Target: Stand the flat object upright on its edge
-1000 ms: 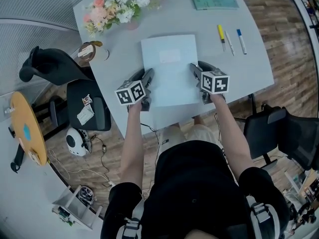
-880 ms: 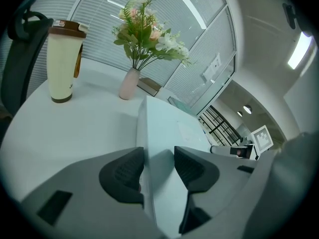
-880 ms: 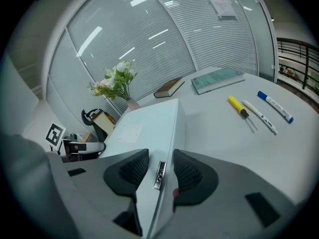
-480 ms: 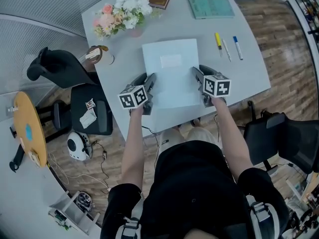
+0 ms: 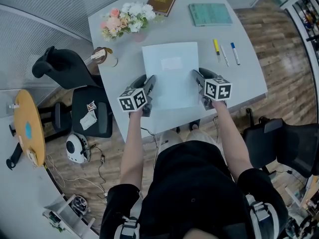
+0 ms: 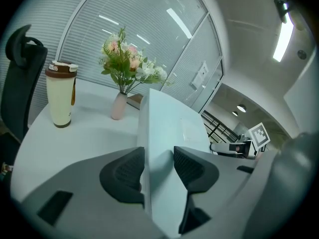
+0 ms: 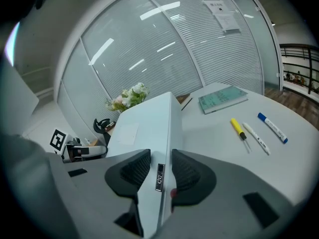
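Flat object [image 5: 170, 73], pale, clamped by left hand-held gripper [image 5: 149, 80] and just-tightened right hand-held gripper [image 5: 197, 75].

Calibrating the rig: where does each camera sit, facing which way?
Head view: on the person's head, looking steeply down at the table; forearms, left claw, right claw show.
Left gripper view: on the left claw, facing the flowers; jaws grip the pale flat object.
Right gripper view: on the right claw, facing the pens; jaws, just closed further, grip it.
Both gripper views share that object.
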Motion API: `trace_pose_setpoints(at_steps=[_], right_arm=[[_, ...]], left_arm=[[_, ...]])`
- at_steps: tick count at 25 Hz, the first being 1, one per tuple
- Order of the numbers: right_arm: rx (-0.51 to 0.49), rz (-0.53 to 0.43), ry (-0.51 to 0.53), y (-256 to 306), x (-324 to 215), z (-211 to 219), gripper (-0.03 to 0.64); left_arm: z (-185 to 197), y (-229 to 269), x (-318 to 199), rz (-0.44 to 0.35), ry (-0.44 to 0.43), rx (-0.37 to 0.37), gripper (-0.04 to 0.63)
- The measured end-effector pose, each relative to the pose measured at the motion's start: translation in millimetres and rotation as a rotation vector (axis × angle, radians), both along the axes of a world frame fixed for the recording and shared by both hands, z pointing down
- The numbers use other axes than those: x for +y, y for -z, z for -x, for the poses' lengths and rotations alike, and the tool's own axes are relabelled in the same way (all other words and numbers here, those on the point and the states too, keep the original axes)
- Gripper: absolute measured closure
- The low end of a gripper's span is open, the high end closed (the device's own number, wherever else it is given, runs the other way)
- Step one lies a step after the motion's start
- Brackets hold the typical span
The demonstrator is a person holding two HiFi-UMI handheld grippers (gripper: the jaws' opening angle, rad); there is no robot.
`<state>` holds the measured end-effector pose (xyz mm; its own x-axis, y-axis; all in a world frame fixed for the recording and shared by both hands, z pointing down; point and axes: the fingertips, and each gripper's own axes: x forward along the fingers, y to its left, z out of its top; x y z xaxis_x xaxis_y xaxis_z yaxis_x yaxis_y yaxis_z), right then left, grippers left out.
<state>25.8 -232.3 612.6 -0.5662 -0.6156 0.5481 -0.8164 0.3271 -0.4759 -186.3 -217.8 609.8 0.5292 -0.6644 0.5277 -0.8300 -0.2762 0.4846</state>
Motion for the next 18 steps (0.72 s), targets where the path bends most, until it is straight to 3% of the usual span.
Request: trace_pose_setpoints(at_steps=[10, 18], right_arm=[[-0.017, -0.088, 0.054, 31, 7, 3, 0.472], [0.031, -0.172, 0.099, 48, 4, 0, 0.482]], left_arm=[[4, 37, 9, -0.112, -0.034, -0.044, 0.397], [3, 53, 11, -0.171, -0.067, -0.077, 0.413]])
